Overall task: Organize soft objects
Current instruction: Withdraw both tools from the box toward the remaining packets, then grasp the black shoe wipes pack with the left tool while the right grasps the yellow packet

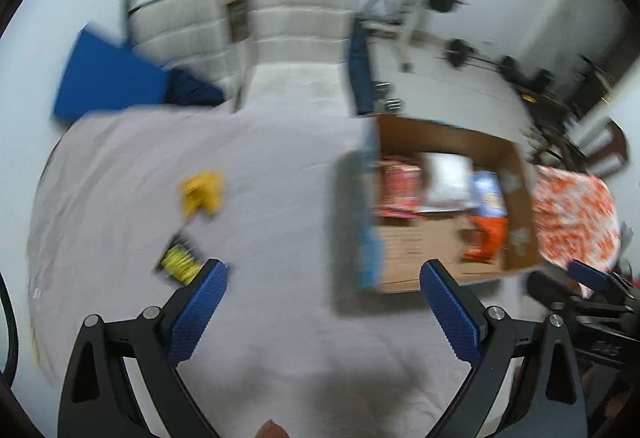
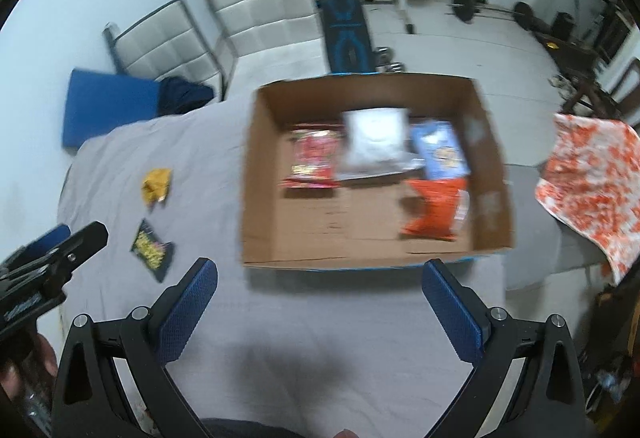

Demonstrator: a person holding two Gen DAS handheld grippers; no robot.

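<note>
A cardboard box sits on the grey-covered table and holds a red packet, a white packet, a blue packet and an orange packet. Left of the box lie a yellow packet and a black-and-yellow packet. My right gripper is open and empty, just in front of the box. My left gripper is open and empty above the cloth, between the black-and-yellow packet and the box. The yellow packet lies farther out.
An orange-and-white cloth hangs at the table's right end. Two white padded chairs and a blue mat stand behind the table. A weight bench and barbells are on the floor beyond.
</note>
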